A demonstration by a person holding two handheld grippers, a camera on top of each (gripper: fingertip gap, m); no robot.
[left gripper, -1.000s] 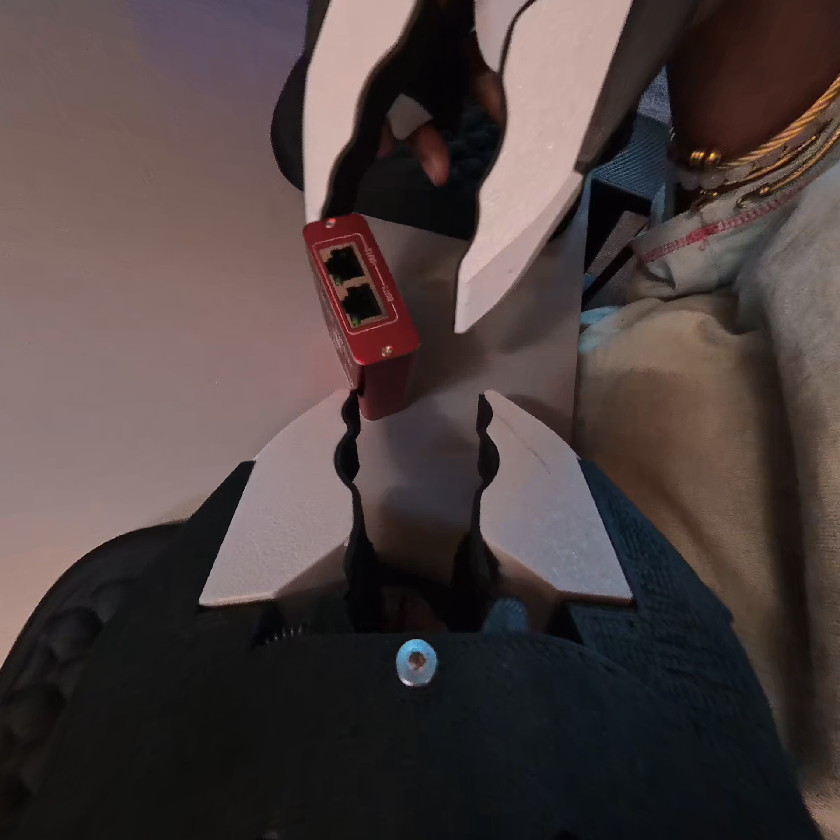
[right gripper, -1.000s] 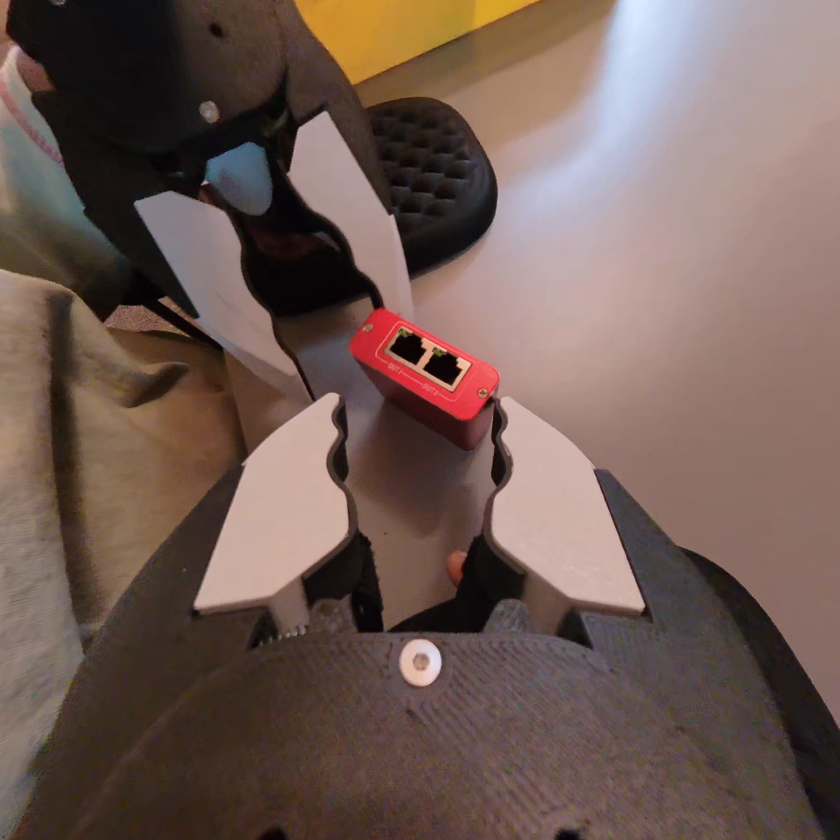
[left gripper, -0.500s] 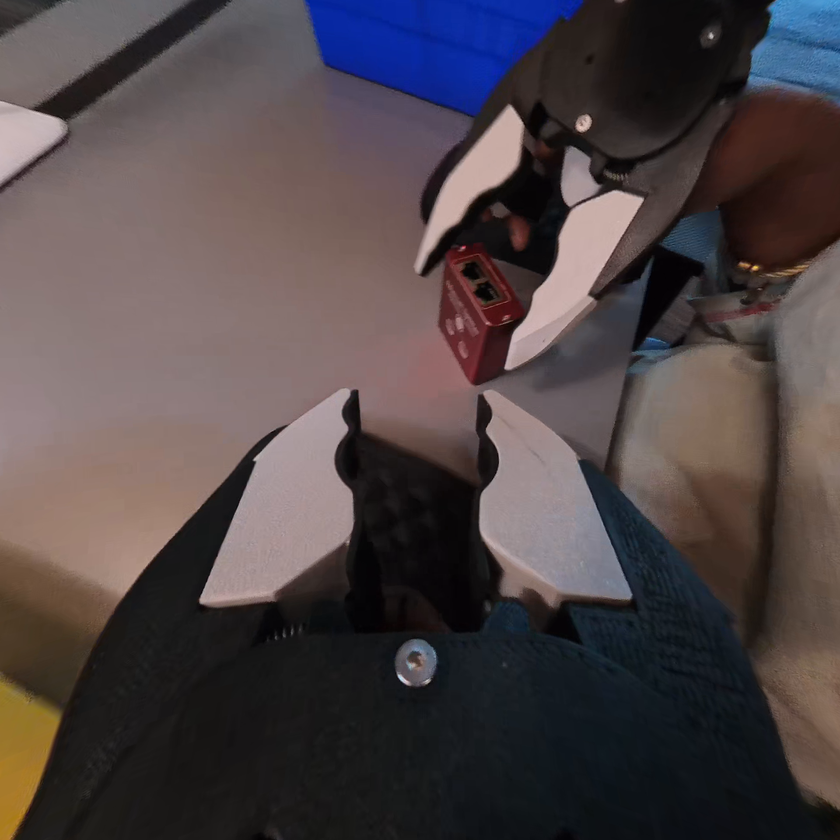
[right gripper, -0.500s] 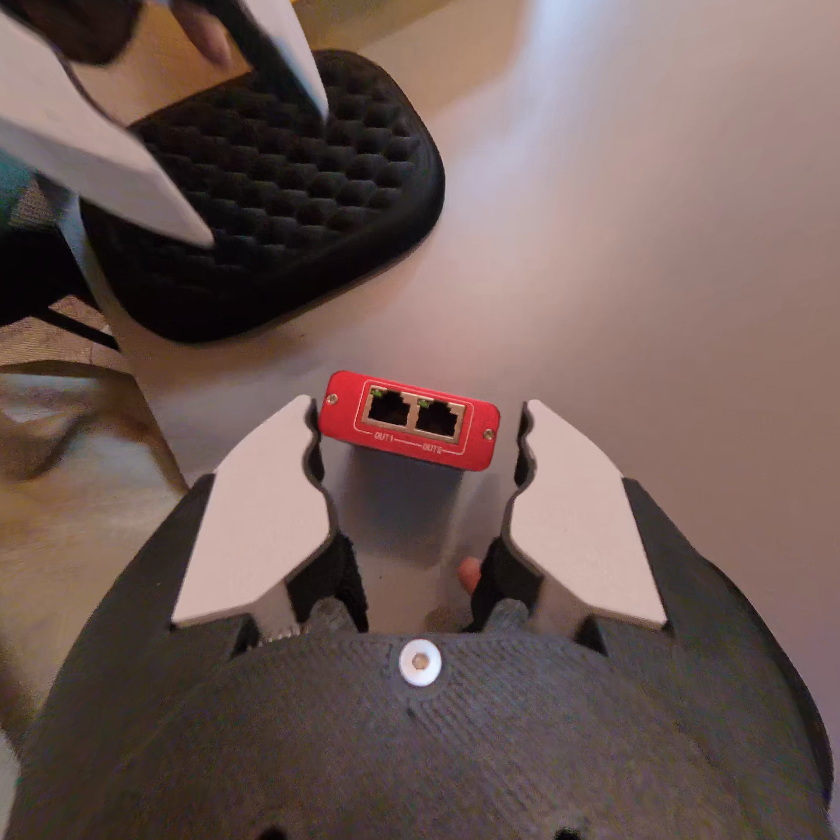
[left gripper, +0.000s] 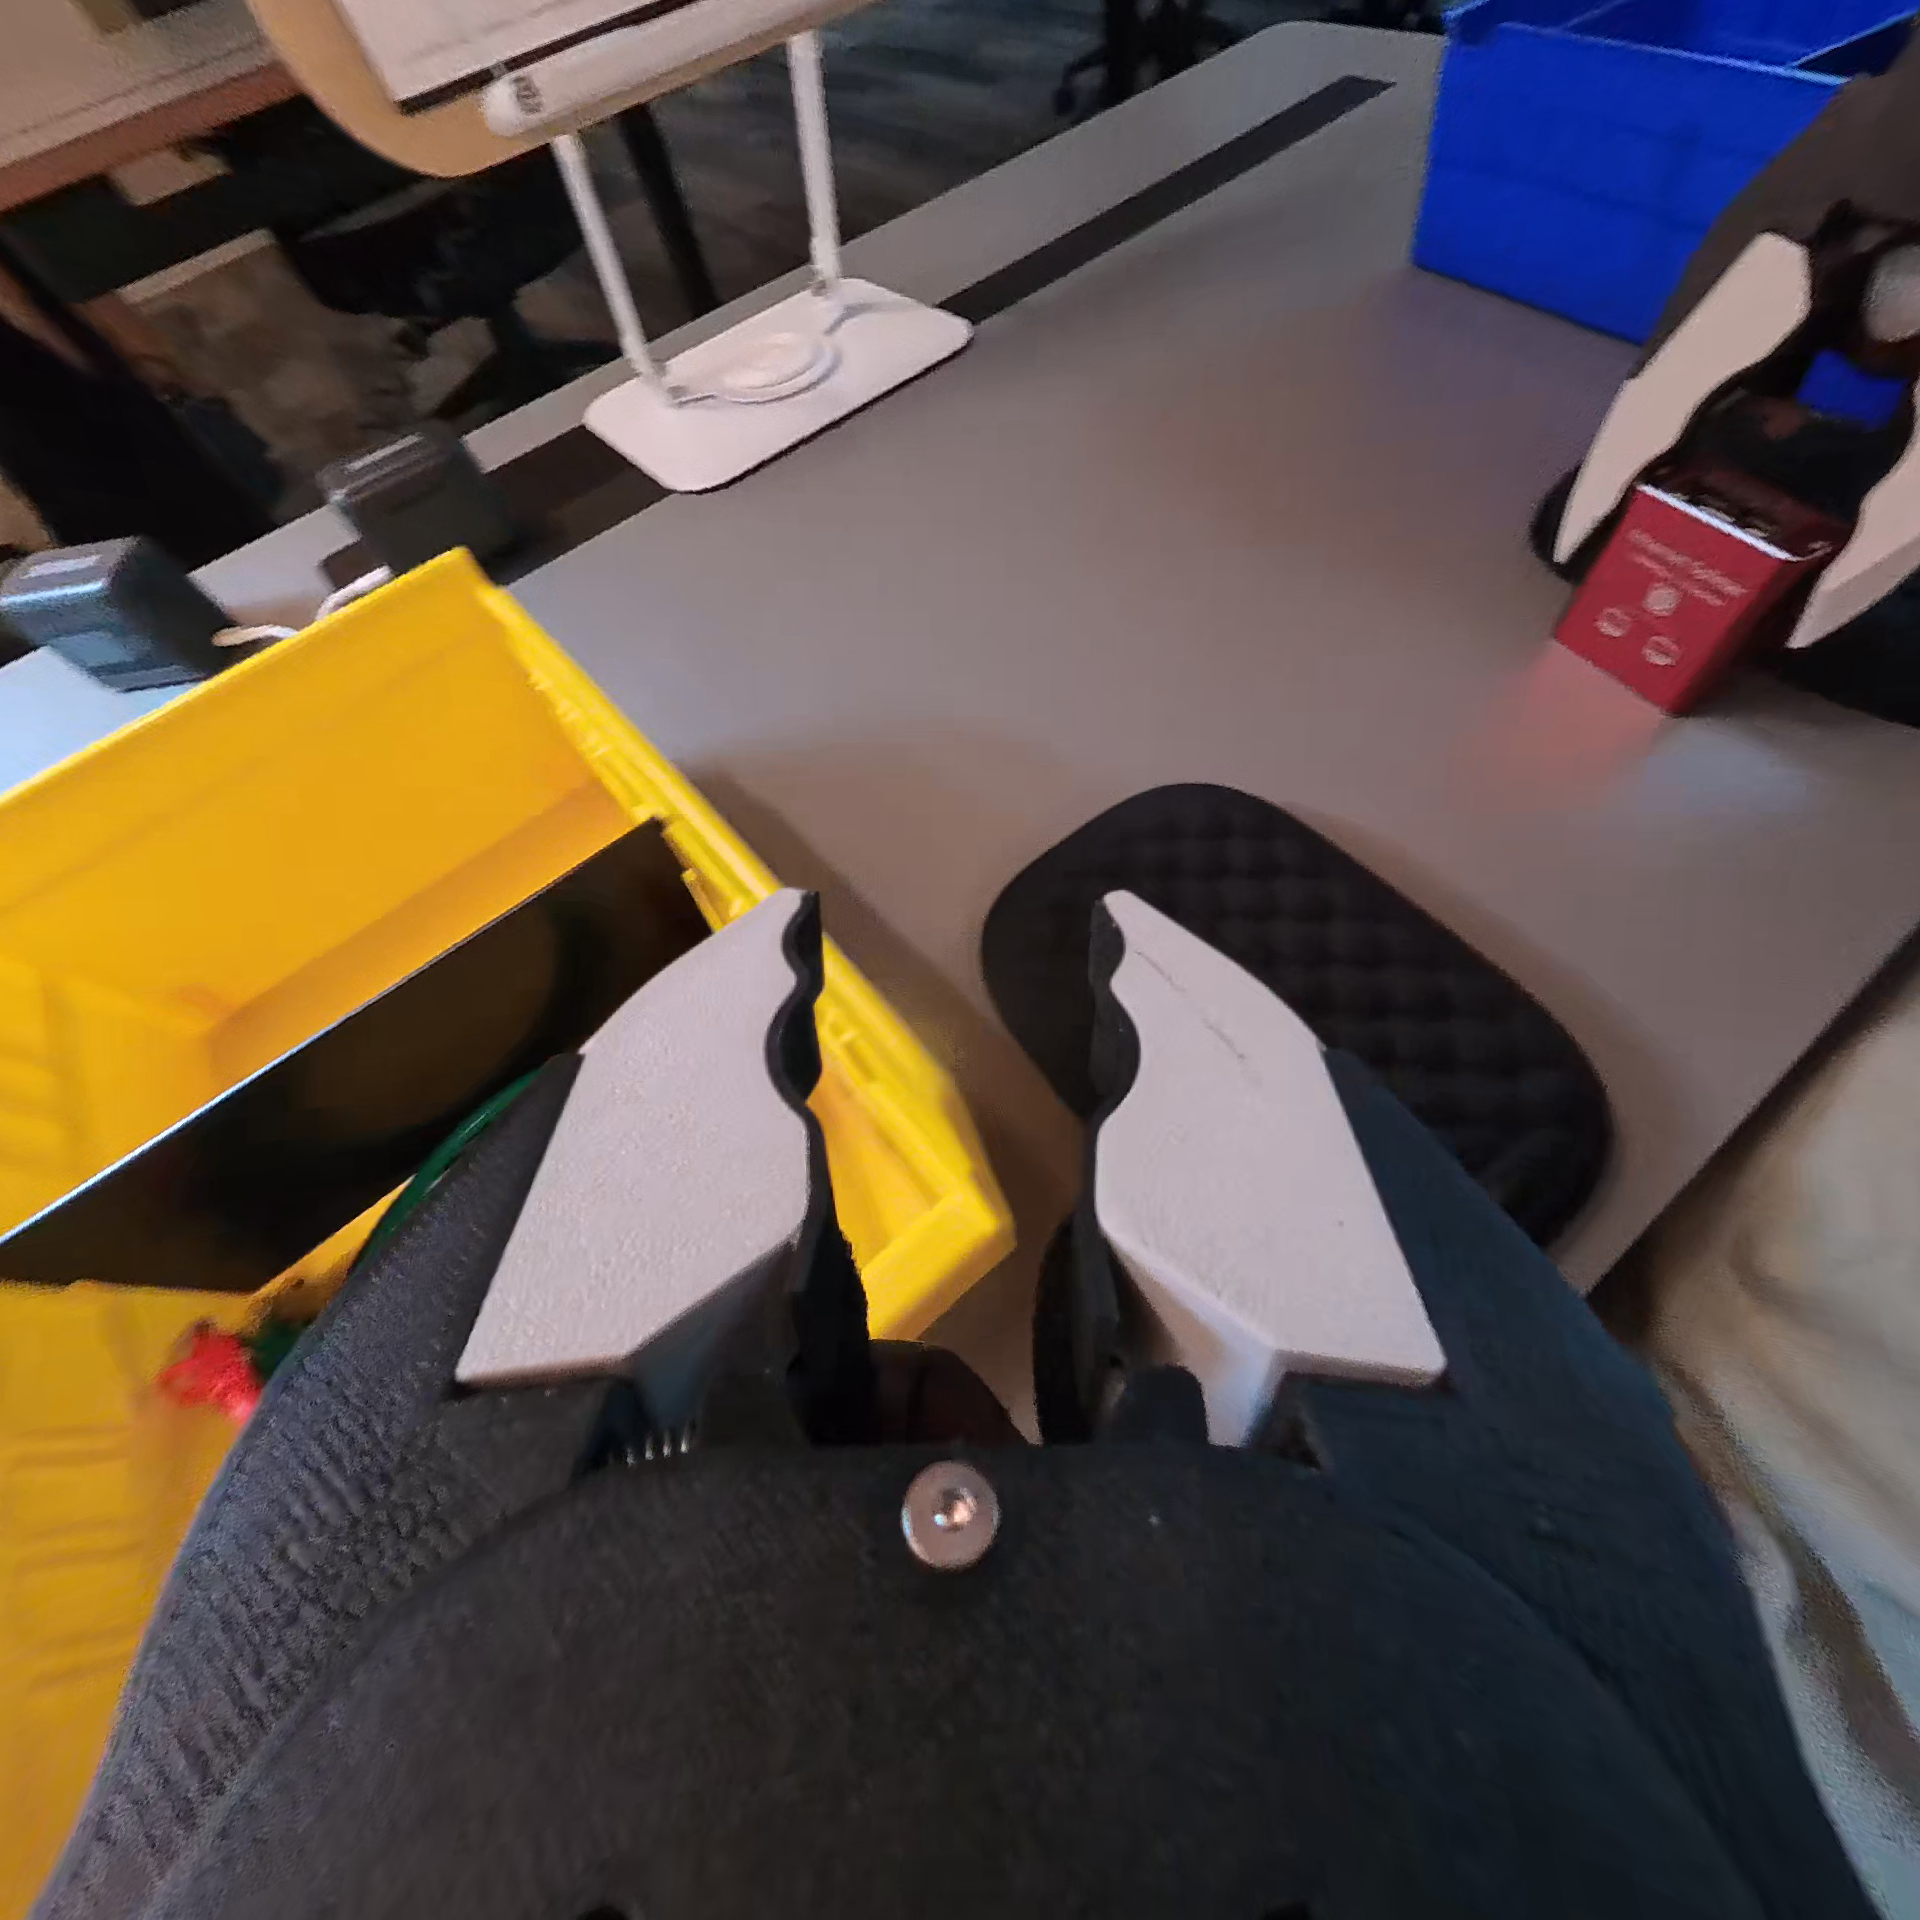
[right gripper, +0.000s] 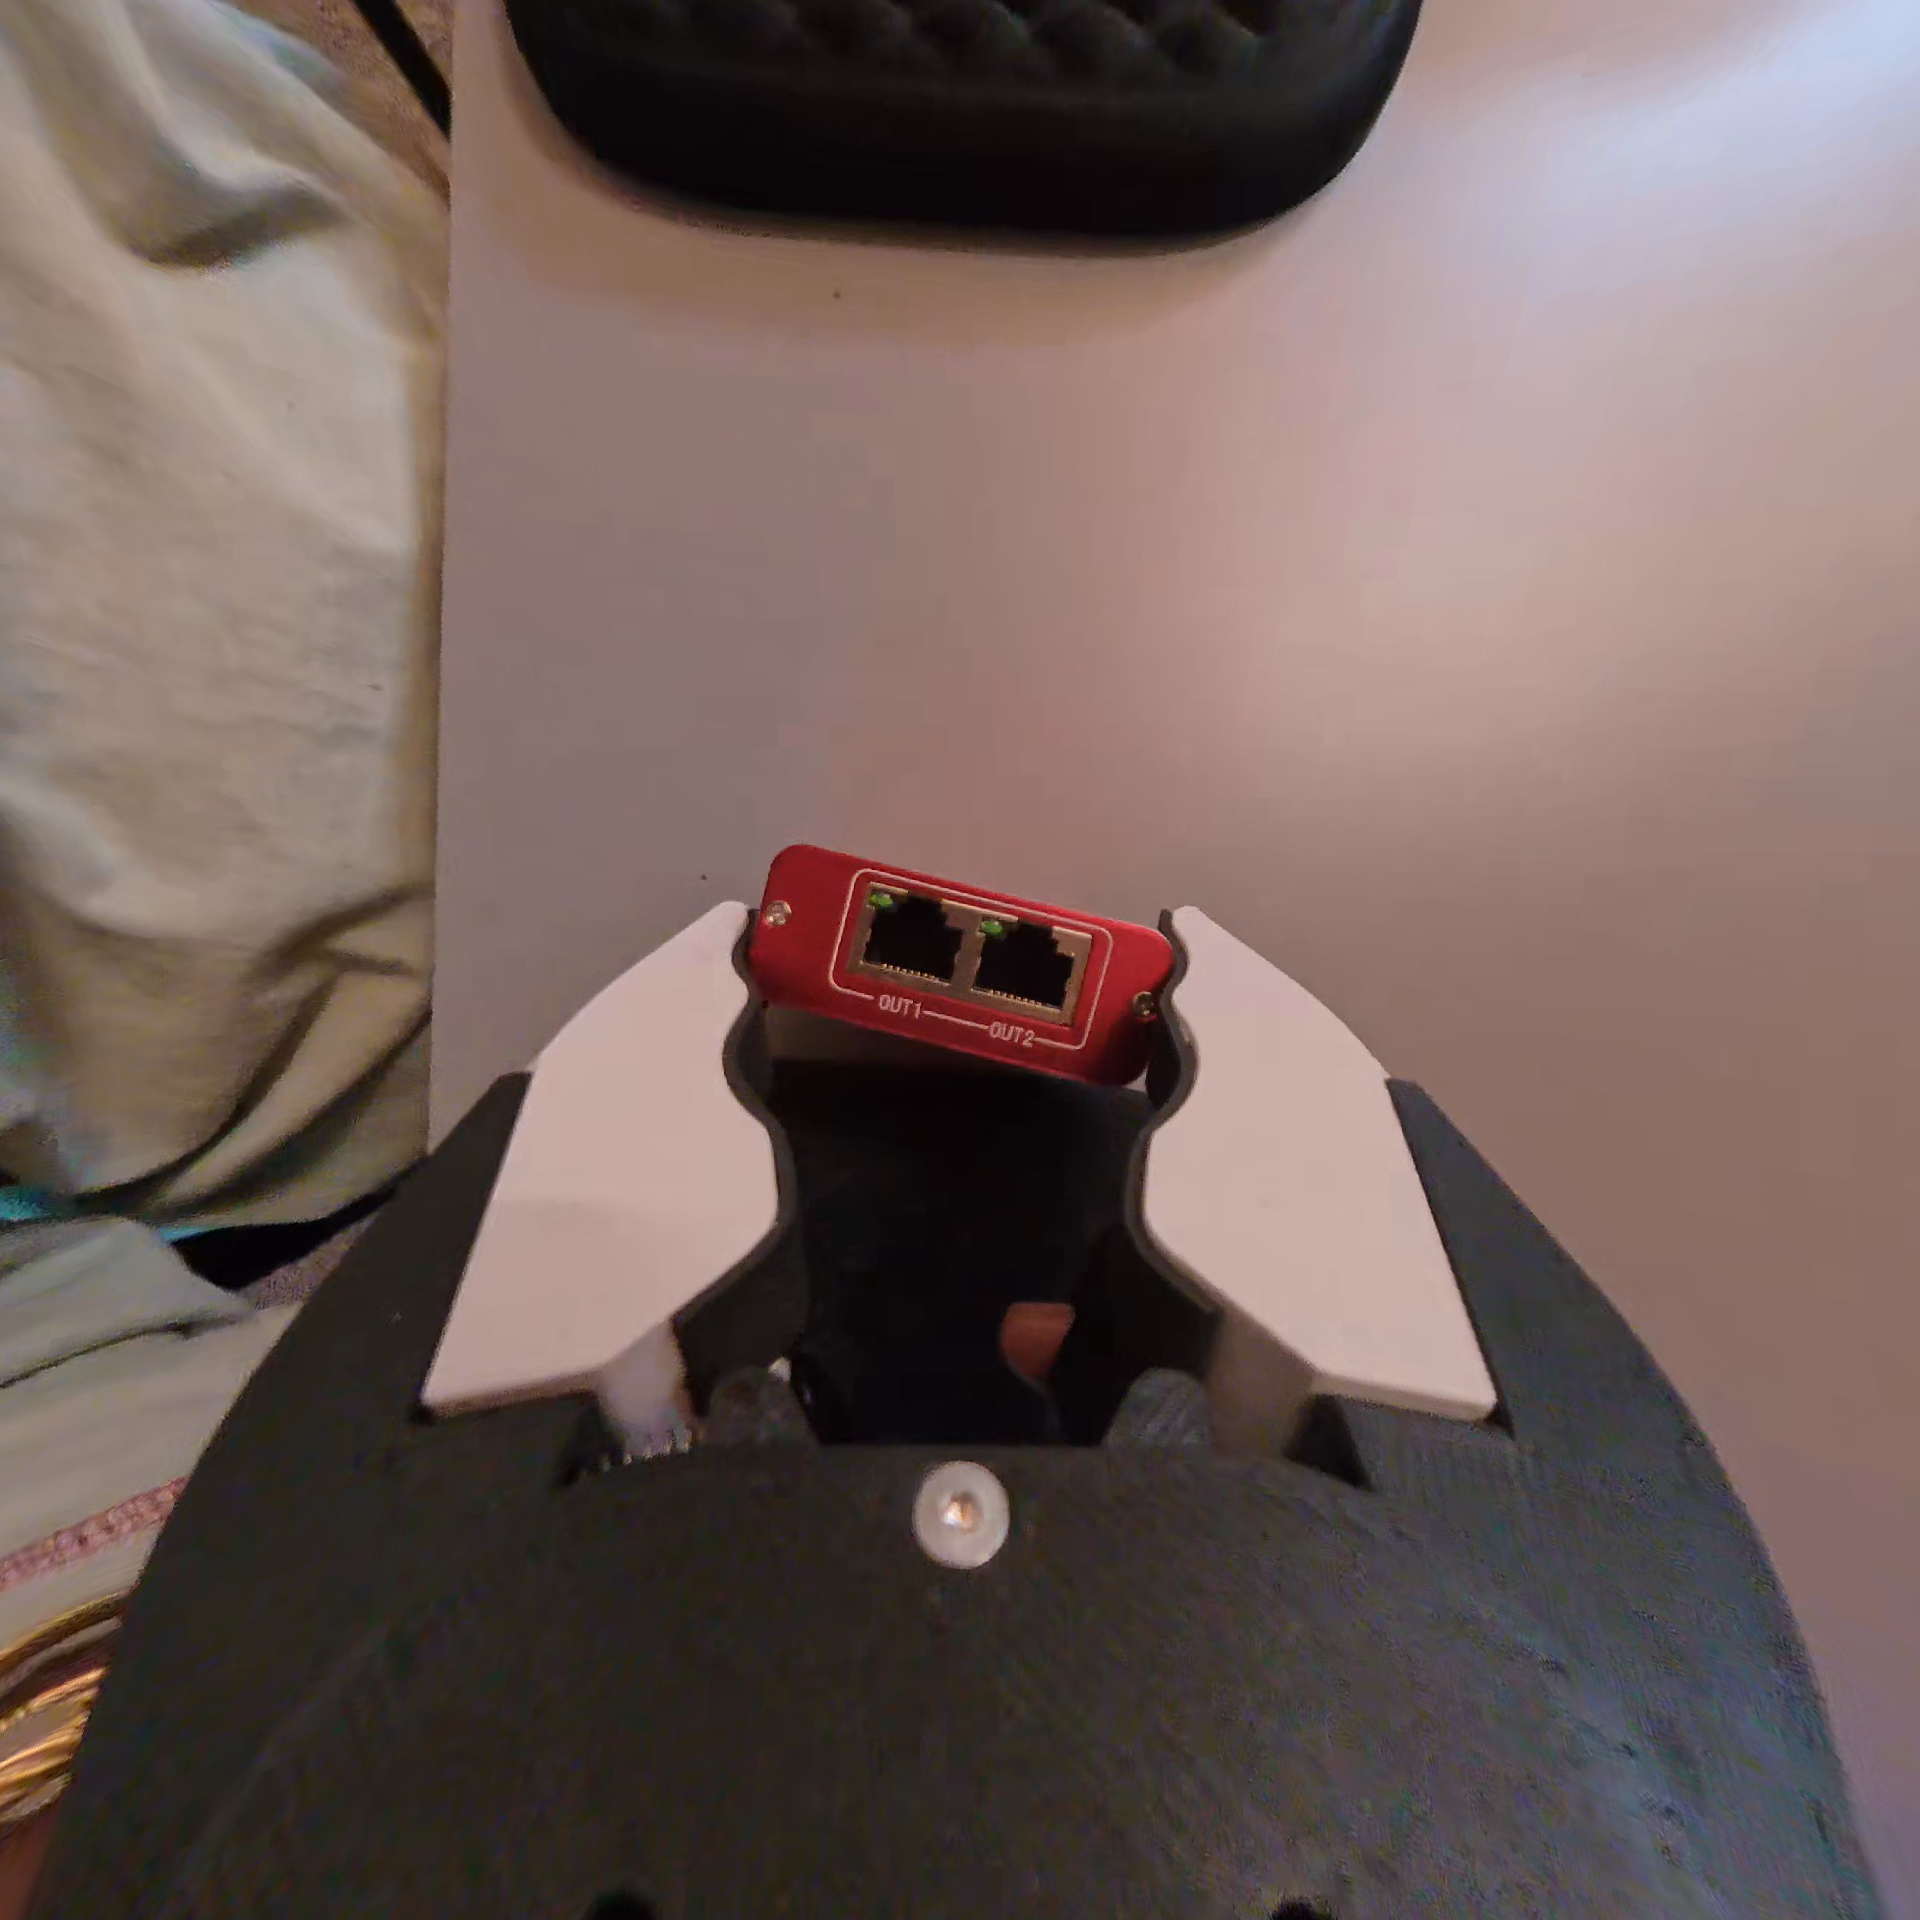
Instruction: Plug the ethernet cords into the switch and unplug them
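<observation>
The small red metal box (right gripper: 961, 961) has writing on it. In the right wrist view, its end face shows a short white label under each of its two dark sockets. Each label is a few letters and one number, and a thin white line joins them. In the left wrist view, the flat side of the same box (left gripper: 1673, 613) has two rows of white words above three small round white signs. They are too blurry to read. The white board on thin legs (left gripper: 540, 52) may carry dark print, but it is blurry too.
</observation>
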